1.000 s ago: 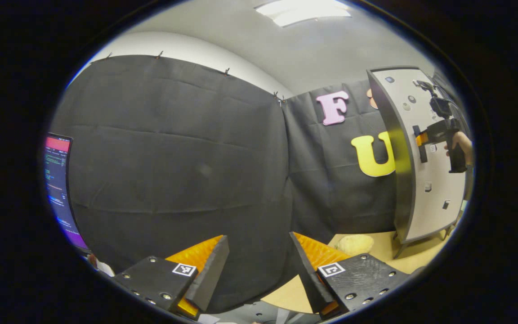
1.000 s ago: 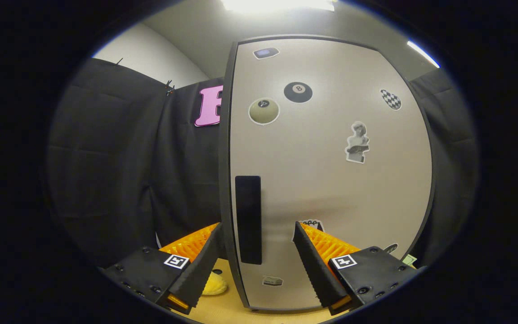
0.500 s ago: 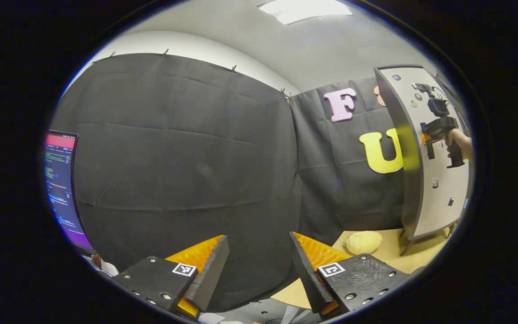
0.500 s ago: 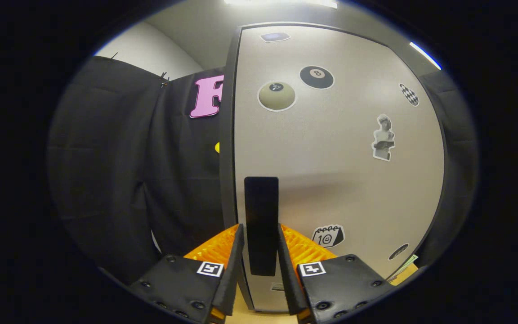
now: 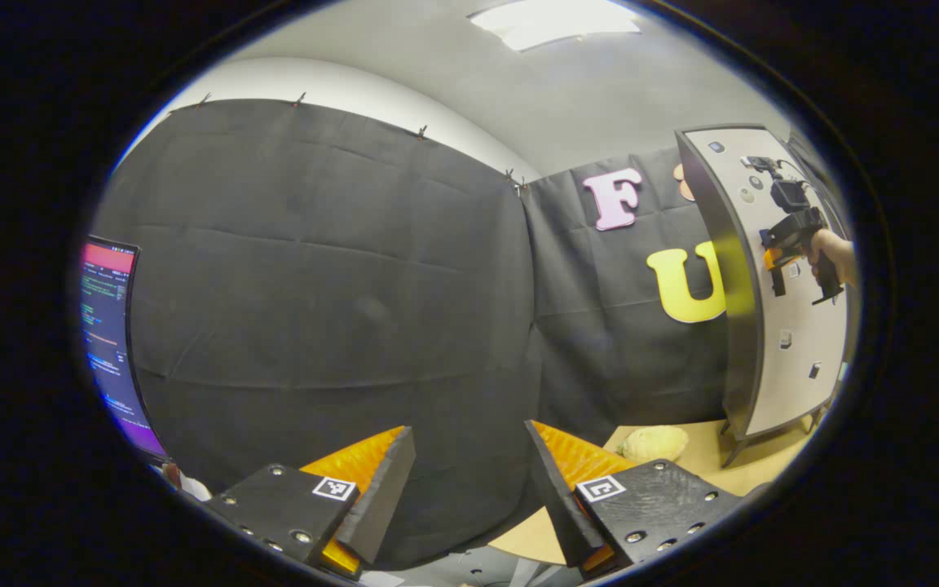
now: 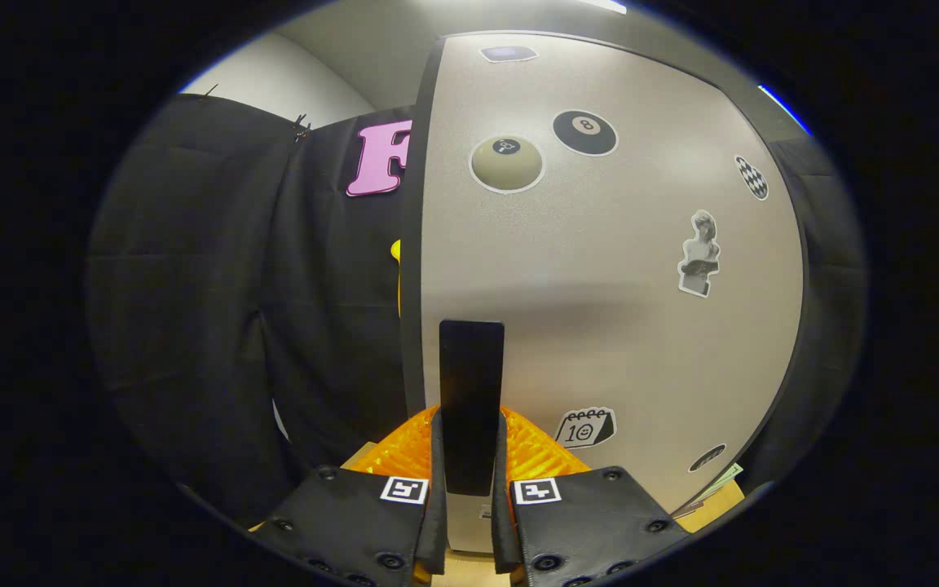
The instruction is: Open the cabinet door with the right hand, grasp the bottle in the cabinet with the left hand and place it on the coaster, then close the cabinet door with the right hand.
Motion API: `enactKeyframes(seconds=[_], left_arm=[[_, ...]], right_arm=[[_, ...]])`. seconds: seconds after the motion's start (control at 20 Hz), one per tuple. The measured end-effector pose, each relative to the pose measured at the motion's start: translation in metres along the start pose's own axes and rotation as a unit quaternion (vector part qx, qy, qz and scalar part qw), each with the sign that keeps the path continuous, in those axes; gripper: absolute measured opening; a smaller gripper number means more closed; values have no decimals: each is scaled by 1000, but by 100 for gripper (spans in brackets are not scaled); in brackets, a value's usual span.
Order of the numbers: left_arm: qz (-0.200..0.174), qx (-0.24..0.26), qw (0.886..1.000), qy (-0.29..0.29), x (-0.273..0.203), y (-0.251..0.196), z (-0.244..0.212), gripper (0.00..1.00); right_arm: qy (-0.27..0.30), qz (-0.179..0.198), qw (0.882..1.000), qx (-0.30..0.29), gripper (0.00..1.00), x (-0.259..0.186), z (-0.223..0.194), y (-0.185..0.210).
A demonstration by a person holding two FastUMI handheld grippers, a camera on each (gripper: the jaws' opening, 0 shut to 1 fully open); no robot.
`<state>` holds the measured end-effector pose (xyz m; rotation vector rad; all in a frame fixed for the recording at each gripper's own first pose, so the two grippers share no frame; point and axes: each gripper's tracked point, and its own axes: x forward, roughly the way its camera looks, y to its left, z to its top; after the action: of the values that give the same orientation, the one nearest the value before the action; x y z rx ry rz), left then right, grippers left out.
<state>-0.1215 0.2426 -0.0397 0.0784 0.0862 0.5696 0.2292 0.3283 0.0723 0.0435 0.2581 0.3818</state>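
Observation:
The beige cabinet door, dotted with stickers, stands closed in front of me in the right gripper view. My right gripper is shut on its black vertical handle, a finger pressing on each side. In the left gripper view the cabinet stands at the far right on the table, and a hand holds the right gripper at the handle. My left gripper hangs open and holds nothing, facing the black cloth wall well left of the cabinet.
A pale yellow lumpy object lies on the wooden table just left of the cabinet's foot. A lit monitor stands at the far left. Black cloth hangs behind the table.
My right gripper moved in to the handle and went from open to shut on it. The left gripper stayed open and its view only drifted slightly.

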Motion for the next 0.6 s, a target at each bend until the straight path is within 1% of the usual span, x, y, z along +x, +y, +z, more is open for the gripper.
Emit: enactKeyframes(seconds=[0.05, 0.2, 0.35, 0.6], left_arm=[[-4, 1, 1000, -2, 0, -2, 0, 80], [-21, 2, 1000, -9, 3, -7, 5, 81], [-48, 1, 999, -15, 12, -35, 13, 81], [-96, -6, 995, -24, 14, -70, 20, 80]], right_arm=[[0, 5, 1000, 2, 23, -4, 0, 1], [0, 23, 1000, 6, 24, -9, 0, 1], [-1, 39, 999, 7, 24, -13, -1, -2], [1, 50, 999, 6, 23, -19, -2, -6]])
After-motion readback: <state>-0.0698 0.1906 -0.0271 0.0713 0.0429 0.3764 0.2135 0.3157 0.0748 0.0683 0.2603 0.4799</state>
